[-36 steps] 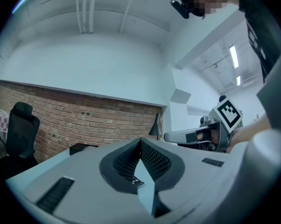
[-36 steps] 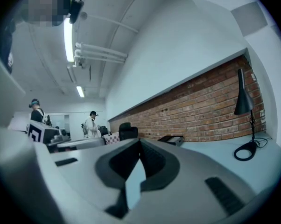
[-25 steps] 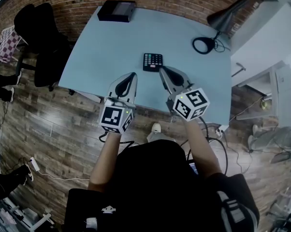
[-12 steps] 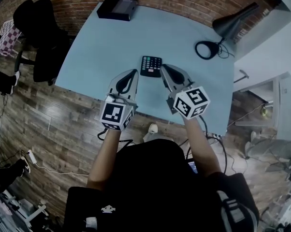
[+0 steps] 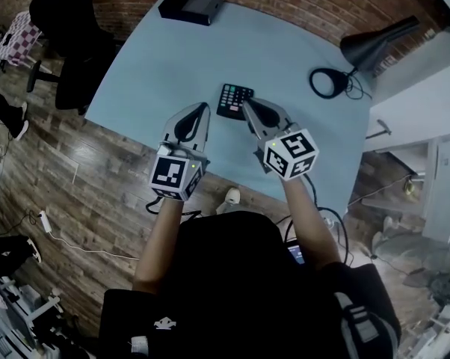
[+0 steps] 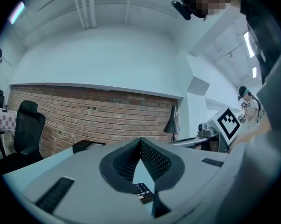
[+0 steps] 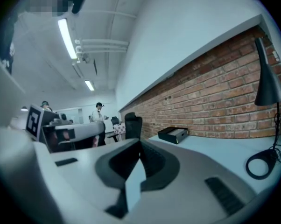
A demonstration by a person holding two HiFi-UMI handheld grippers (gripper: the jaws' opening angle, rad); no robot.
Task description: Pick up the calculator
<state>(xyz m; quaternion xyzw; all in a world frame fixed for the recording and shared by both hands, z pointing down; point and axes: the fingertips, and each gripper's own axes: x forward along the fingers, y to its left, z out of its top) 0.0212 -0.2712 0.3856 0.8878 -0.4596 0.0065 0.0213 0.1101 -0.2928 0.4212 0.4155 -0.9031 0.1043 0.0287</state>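
The calculator (image 5: 233, 100), a small black keypad, lies flat on the light blue table (image 5: 173, 66) near its front edge. My left gripper (image 5: 205, 106) is shut and empty, its tip just left of the calculator's near corner. My right gripper (image 5: 245, 102) is also shut and empty, its tip at the calculator's near right corner. In the left gripper view the jaws (image 6: 140, 140) meet at the tip, and the calculator (image 6: 143, 192) shows low in the gap behind them. The right gripper view shows closed jaws (image 7: 139, 143) and no calculator.
A black box (image 5: 193, 4) sits at the table's far edge by the brick wall. A black desk lamp (image 5: 374, 43) with a ring base (image 5: 328, 82) stands at the far right. A black office chair (image 5: 68, 28) stands left of the table.
Both grippers have moved forward and slightly down toward the calculator. Their tips now flank its near edge. Both have stayed shut.
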